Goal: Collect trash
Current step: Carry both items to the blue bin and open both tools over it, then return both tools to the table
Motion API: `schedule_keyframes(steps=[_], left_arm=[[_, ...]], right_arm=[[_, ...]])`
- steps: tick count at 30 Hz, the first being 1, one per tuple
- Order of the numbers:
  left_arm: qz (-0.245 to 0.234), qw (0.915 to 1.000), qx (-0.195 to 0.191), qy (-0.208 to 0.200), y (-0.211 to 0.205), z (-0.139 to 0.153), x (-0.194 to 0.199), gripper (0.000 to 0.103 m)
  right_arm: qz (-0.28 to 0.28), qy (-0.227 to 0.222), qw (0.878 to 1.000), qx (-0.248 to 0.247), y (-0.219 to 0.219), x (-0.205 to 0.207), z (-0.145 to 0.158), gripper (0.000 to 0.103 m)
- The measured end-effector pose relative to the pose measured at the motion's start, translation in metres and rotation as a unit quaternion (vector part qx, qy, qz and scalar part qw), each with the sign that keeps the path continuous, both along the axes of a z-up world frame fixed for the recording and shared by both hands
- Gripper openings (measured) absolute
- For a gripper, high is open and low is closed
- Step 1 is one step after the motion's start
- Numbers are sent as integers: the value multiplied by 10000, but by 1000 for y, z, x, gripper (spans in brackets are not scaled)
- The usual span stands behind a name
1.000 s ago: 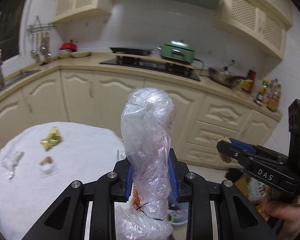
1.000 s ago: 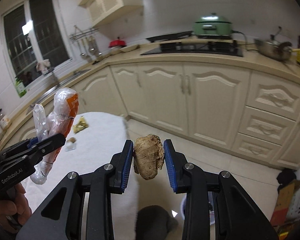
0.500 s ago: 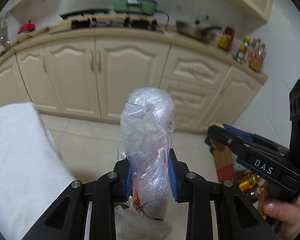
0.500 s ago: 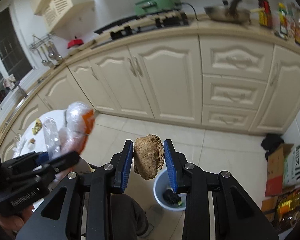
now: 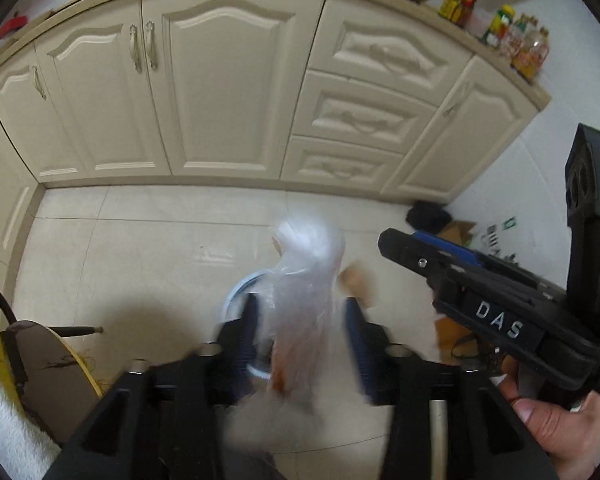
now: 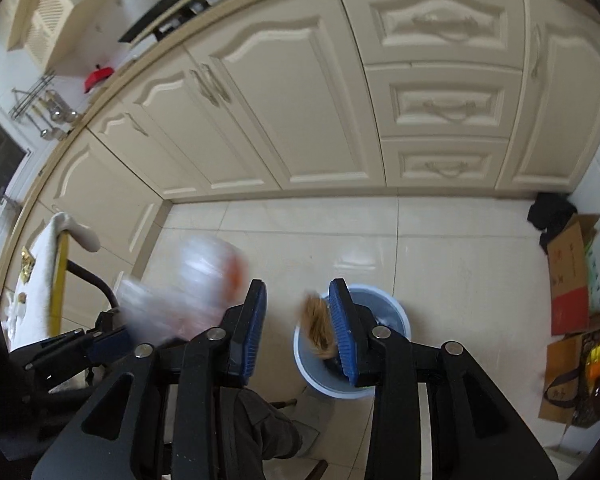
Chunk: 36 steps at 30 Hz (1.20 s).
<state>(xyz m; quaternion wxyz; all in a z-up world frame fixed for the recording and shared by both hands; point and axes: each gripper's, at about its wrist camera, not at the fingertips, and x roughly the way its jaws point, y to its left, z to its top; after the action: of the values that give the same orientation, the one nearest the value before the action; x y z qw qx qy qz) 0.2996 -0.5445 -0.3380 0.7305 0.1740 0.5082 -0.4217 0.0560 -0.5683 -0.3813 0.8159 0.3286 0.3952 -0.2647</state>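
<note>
My left gripper [image 5: 300,312] stands open above a light blue bin [image 5: 236,296] on the floor. A crumpled clear plastic bag [image 5: 308,280] with orange print is blurred between the parted fingers, loose from the pads. My right gripper [image 6: 298,304] is open over the same bin [image 6: 396,312]. A brown lump of trash [image 6: 318,328] is blurred beside its right pad, over the bin mouth. The bag also shows in the right wrist view [image 6: 196,284], and the right gripper shows in the left wrist view [image 5: 440,264].
Cream kitchen cabinets [image 5: 228,92] line the wall behind the tiled floor [image 6: 460,248]. Cardboard boxes [image 6: 572,280] and a dark bundle [image 6: 552,216] sit at the right corner. A white-clothed table edge [image 6: 40,264] and a chair [image 5: 48,364] are at the left.
Both grippers swung down from the table toward the floor bin and opened. The bag and the brown lump came loose from the pads and are in blurred motion.
</note>
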Motion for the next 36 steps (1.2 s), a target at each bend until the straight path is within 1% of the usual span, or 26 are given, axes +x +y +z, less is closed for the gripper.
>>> schedule_keyframes(steps=[1,2,3,4,5,6,7,8,9,12,15,17,18,19,20,22,25,27,31,36], left_arm=[[31,10000,42,-23,-7,-3,4,72],[109,9999,60,-66,-9,-4,10,75],[169,9998,68,-92,-12,-5,13,75],[207,9997,73,-96,-14,-5,17,76],[263,9996,73,-123,-13,-4,21,78],[330,9993,77,-179,-12,-1,25,80],[389,9989,67,-240,-10,1,25,85],[445,9985,28,-319,-5,5,23,88],[485,9981,-1,-381,-2,9,22,90],[588,9965,-126,-582,7,24,23,97],[620,9947,-257,-775,23,40,8,98],[636,9929,-375,-933,36,53,2,98],[652,9920,-441,-988,52,61,-6,99],[675,9907,-539,-1052,57,70,-8,101],[693,9895,-622,-1108,77,75,-17,102],[750,9870,-749,-1208,92,86,-23,102],[867,9822,-918,-1391,126,102,-40,102],[951,9786,-1046,-1497,162,112,-57,102],[1210,9696,-1278,-1700,222,132,-80,102],[1618,9586,-1471,-1827,288,147,-97,102]], right_arm=[[-51,10,10000,28,-1,0,-3,55],[-166,41,9998,70,-6,-3,-9,73],[-195,46,9998,98,-7,-3,-11,79],[-242,39,9996,142,-9,-5,-13,79],[-263,40,9995,159,-9,-7,-14,81],[-285,42,9994,166,-9,-8,-15,87],[-319,57,9993,175,-8,-10,-15,91],[-331,57,9993,182,-7,-10,-15,98],[-333,50,9993,187,-6,-10,-15,103],[-378,85,9992,129,0,-9,-11,103],[-434,109,9990,79,8,-7,-4,103],[-451,40,9989,70,13,-6,3,103],[-444,-3,9990,73,16,-6,6,103],[-420,-44,9991,51,19,-4,11,103],[-391,-61,9992,-7,24,-2,17,103],[-325,-110,9994,-82,33,2,27,103],[-267,-282,9990,-209,46,8,46,103],[-213,-393,9985,-306,57,14,59,103],[53,-569,9971,-500,81,32,85,103],[445,-817,9928,-751,119,58,118,103]])
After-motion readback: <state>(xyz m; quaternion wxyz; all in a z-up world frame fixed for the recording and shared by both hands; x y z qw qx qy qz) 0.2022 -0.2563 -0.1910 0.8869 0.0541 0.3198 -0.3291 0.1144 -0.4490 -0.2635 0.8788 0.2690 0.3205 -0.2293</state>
